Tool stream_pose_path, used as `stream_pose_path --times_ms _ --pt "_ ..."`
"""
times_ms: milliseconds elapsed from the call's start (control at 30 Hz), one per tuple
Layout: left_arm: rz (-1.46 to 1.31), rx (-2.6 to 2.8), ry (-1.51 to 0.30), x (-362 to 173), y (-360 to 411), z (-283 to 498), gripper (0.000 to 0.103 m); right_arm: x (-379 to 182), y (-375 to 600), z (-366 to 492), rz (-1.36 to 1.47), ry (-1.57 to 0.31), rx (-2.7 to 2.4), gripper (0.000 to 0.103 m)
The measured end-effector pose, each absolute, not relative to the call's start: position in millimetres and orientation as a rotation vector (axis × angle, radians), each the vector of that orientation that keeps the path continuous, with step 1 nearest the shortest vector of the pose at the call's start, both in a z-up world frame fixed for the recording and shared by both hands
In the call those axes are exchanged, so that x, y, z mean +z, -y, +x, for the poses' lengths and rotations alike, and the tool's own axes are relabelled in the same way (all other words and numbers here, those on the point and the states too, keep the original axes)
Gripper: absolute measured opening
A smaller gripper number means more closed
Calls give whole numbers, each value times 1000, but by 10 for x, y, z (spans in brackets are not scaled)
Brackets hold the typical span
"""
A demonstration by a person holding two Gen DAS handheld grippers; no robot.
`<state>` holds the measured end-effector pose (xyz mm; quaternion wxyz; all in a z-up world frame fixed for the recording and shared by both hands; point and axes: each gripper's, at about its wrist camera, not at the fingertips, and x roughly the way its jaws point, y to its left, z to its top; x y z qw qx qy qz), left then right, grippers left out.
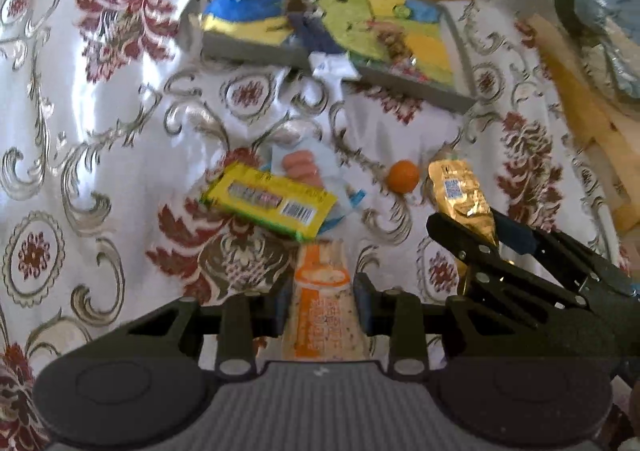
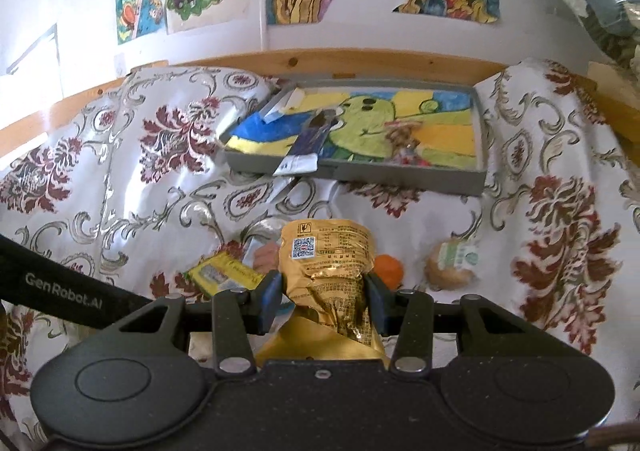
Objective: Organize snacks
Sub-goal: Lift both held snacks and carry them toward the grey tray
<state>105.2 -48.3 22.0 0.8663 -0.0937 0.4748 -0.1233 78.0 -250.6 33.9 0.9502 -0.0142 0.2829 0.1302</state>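
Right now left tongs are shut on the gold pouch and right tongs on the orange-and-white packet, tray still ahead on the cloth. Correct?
Swapped. The left tongs grip the orange-and-white packet, as the left wrist view shows; the right tongs grip the gold pouch, as the right wrist view shows. The tray is ahead on the cloth.

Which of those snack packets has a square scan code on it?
The crinkled gold foil pouch, clamped in the right gripper. The yellow flat packet carries a striped barcode instead.
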Motion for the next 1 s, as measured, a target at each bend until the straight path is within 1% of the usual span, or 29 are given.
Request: stream_pose_path --times_ms 267,667,1000 --pt "-226 -292 -899 418 534 1112 36 467 2595 819 -18 -534 268 47" --pt "-182 -223 -760 675 593 1334 36 591 2692 1053 -33 -483 266 47" --pt "-128 -176 -616 961 636 1948 36 774 2803 1719 -63 -415 252 47"
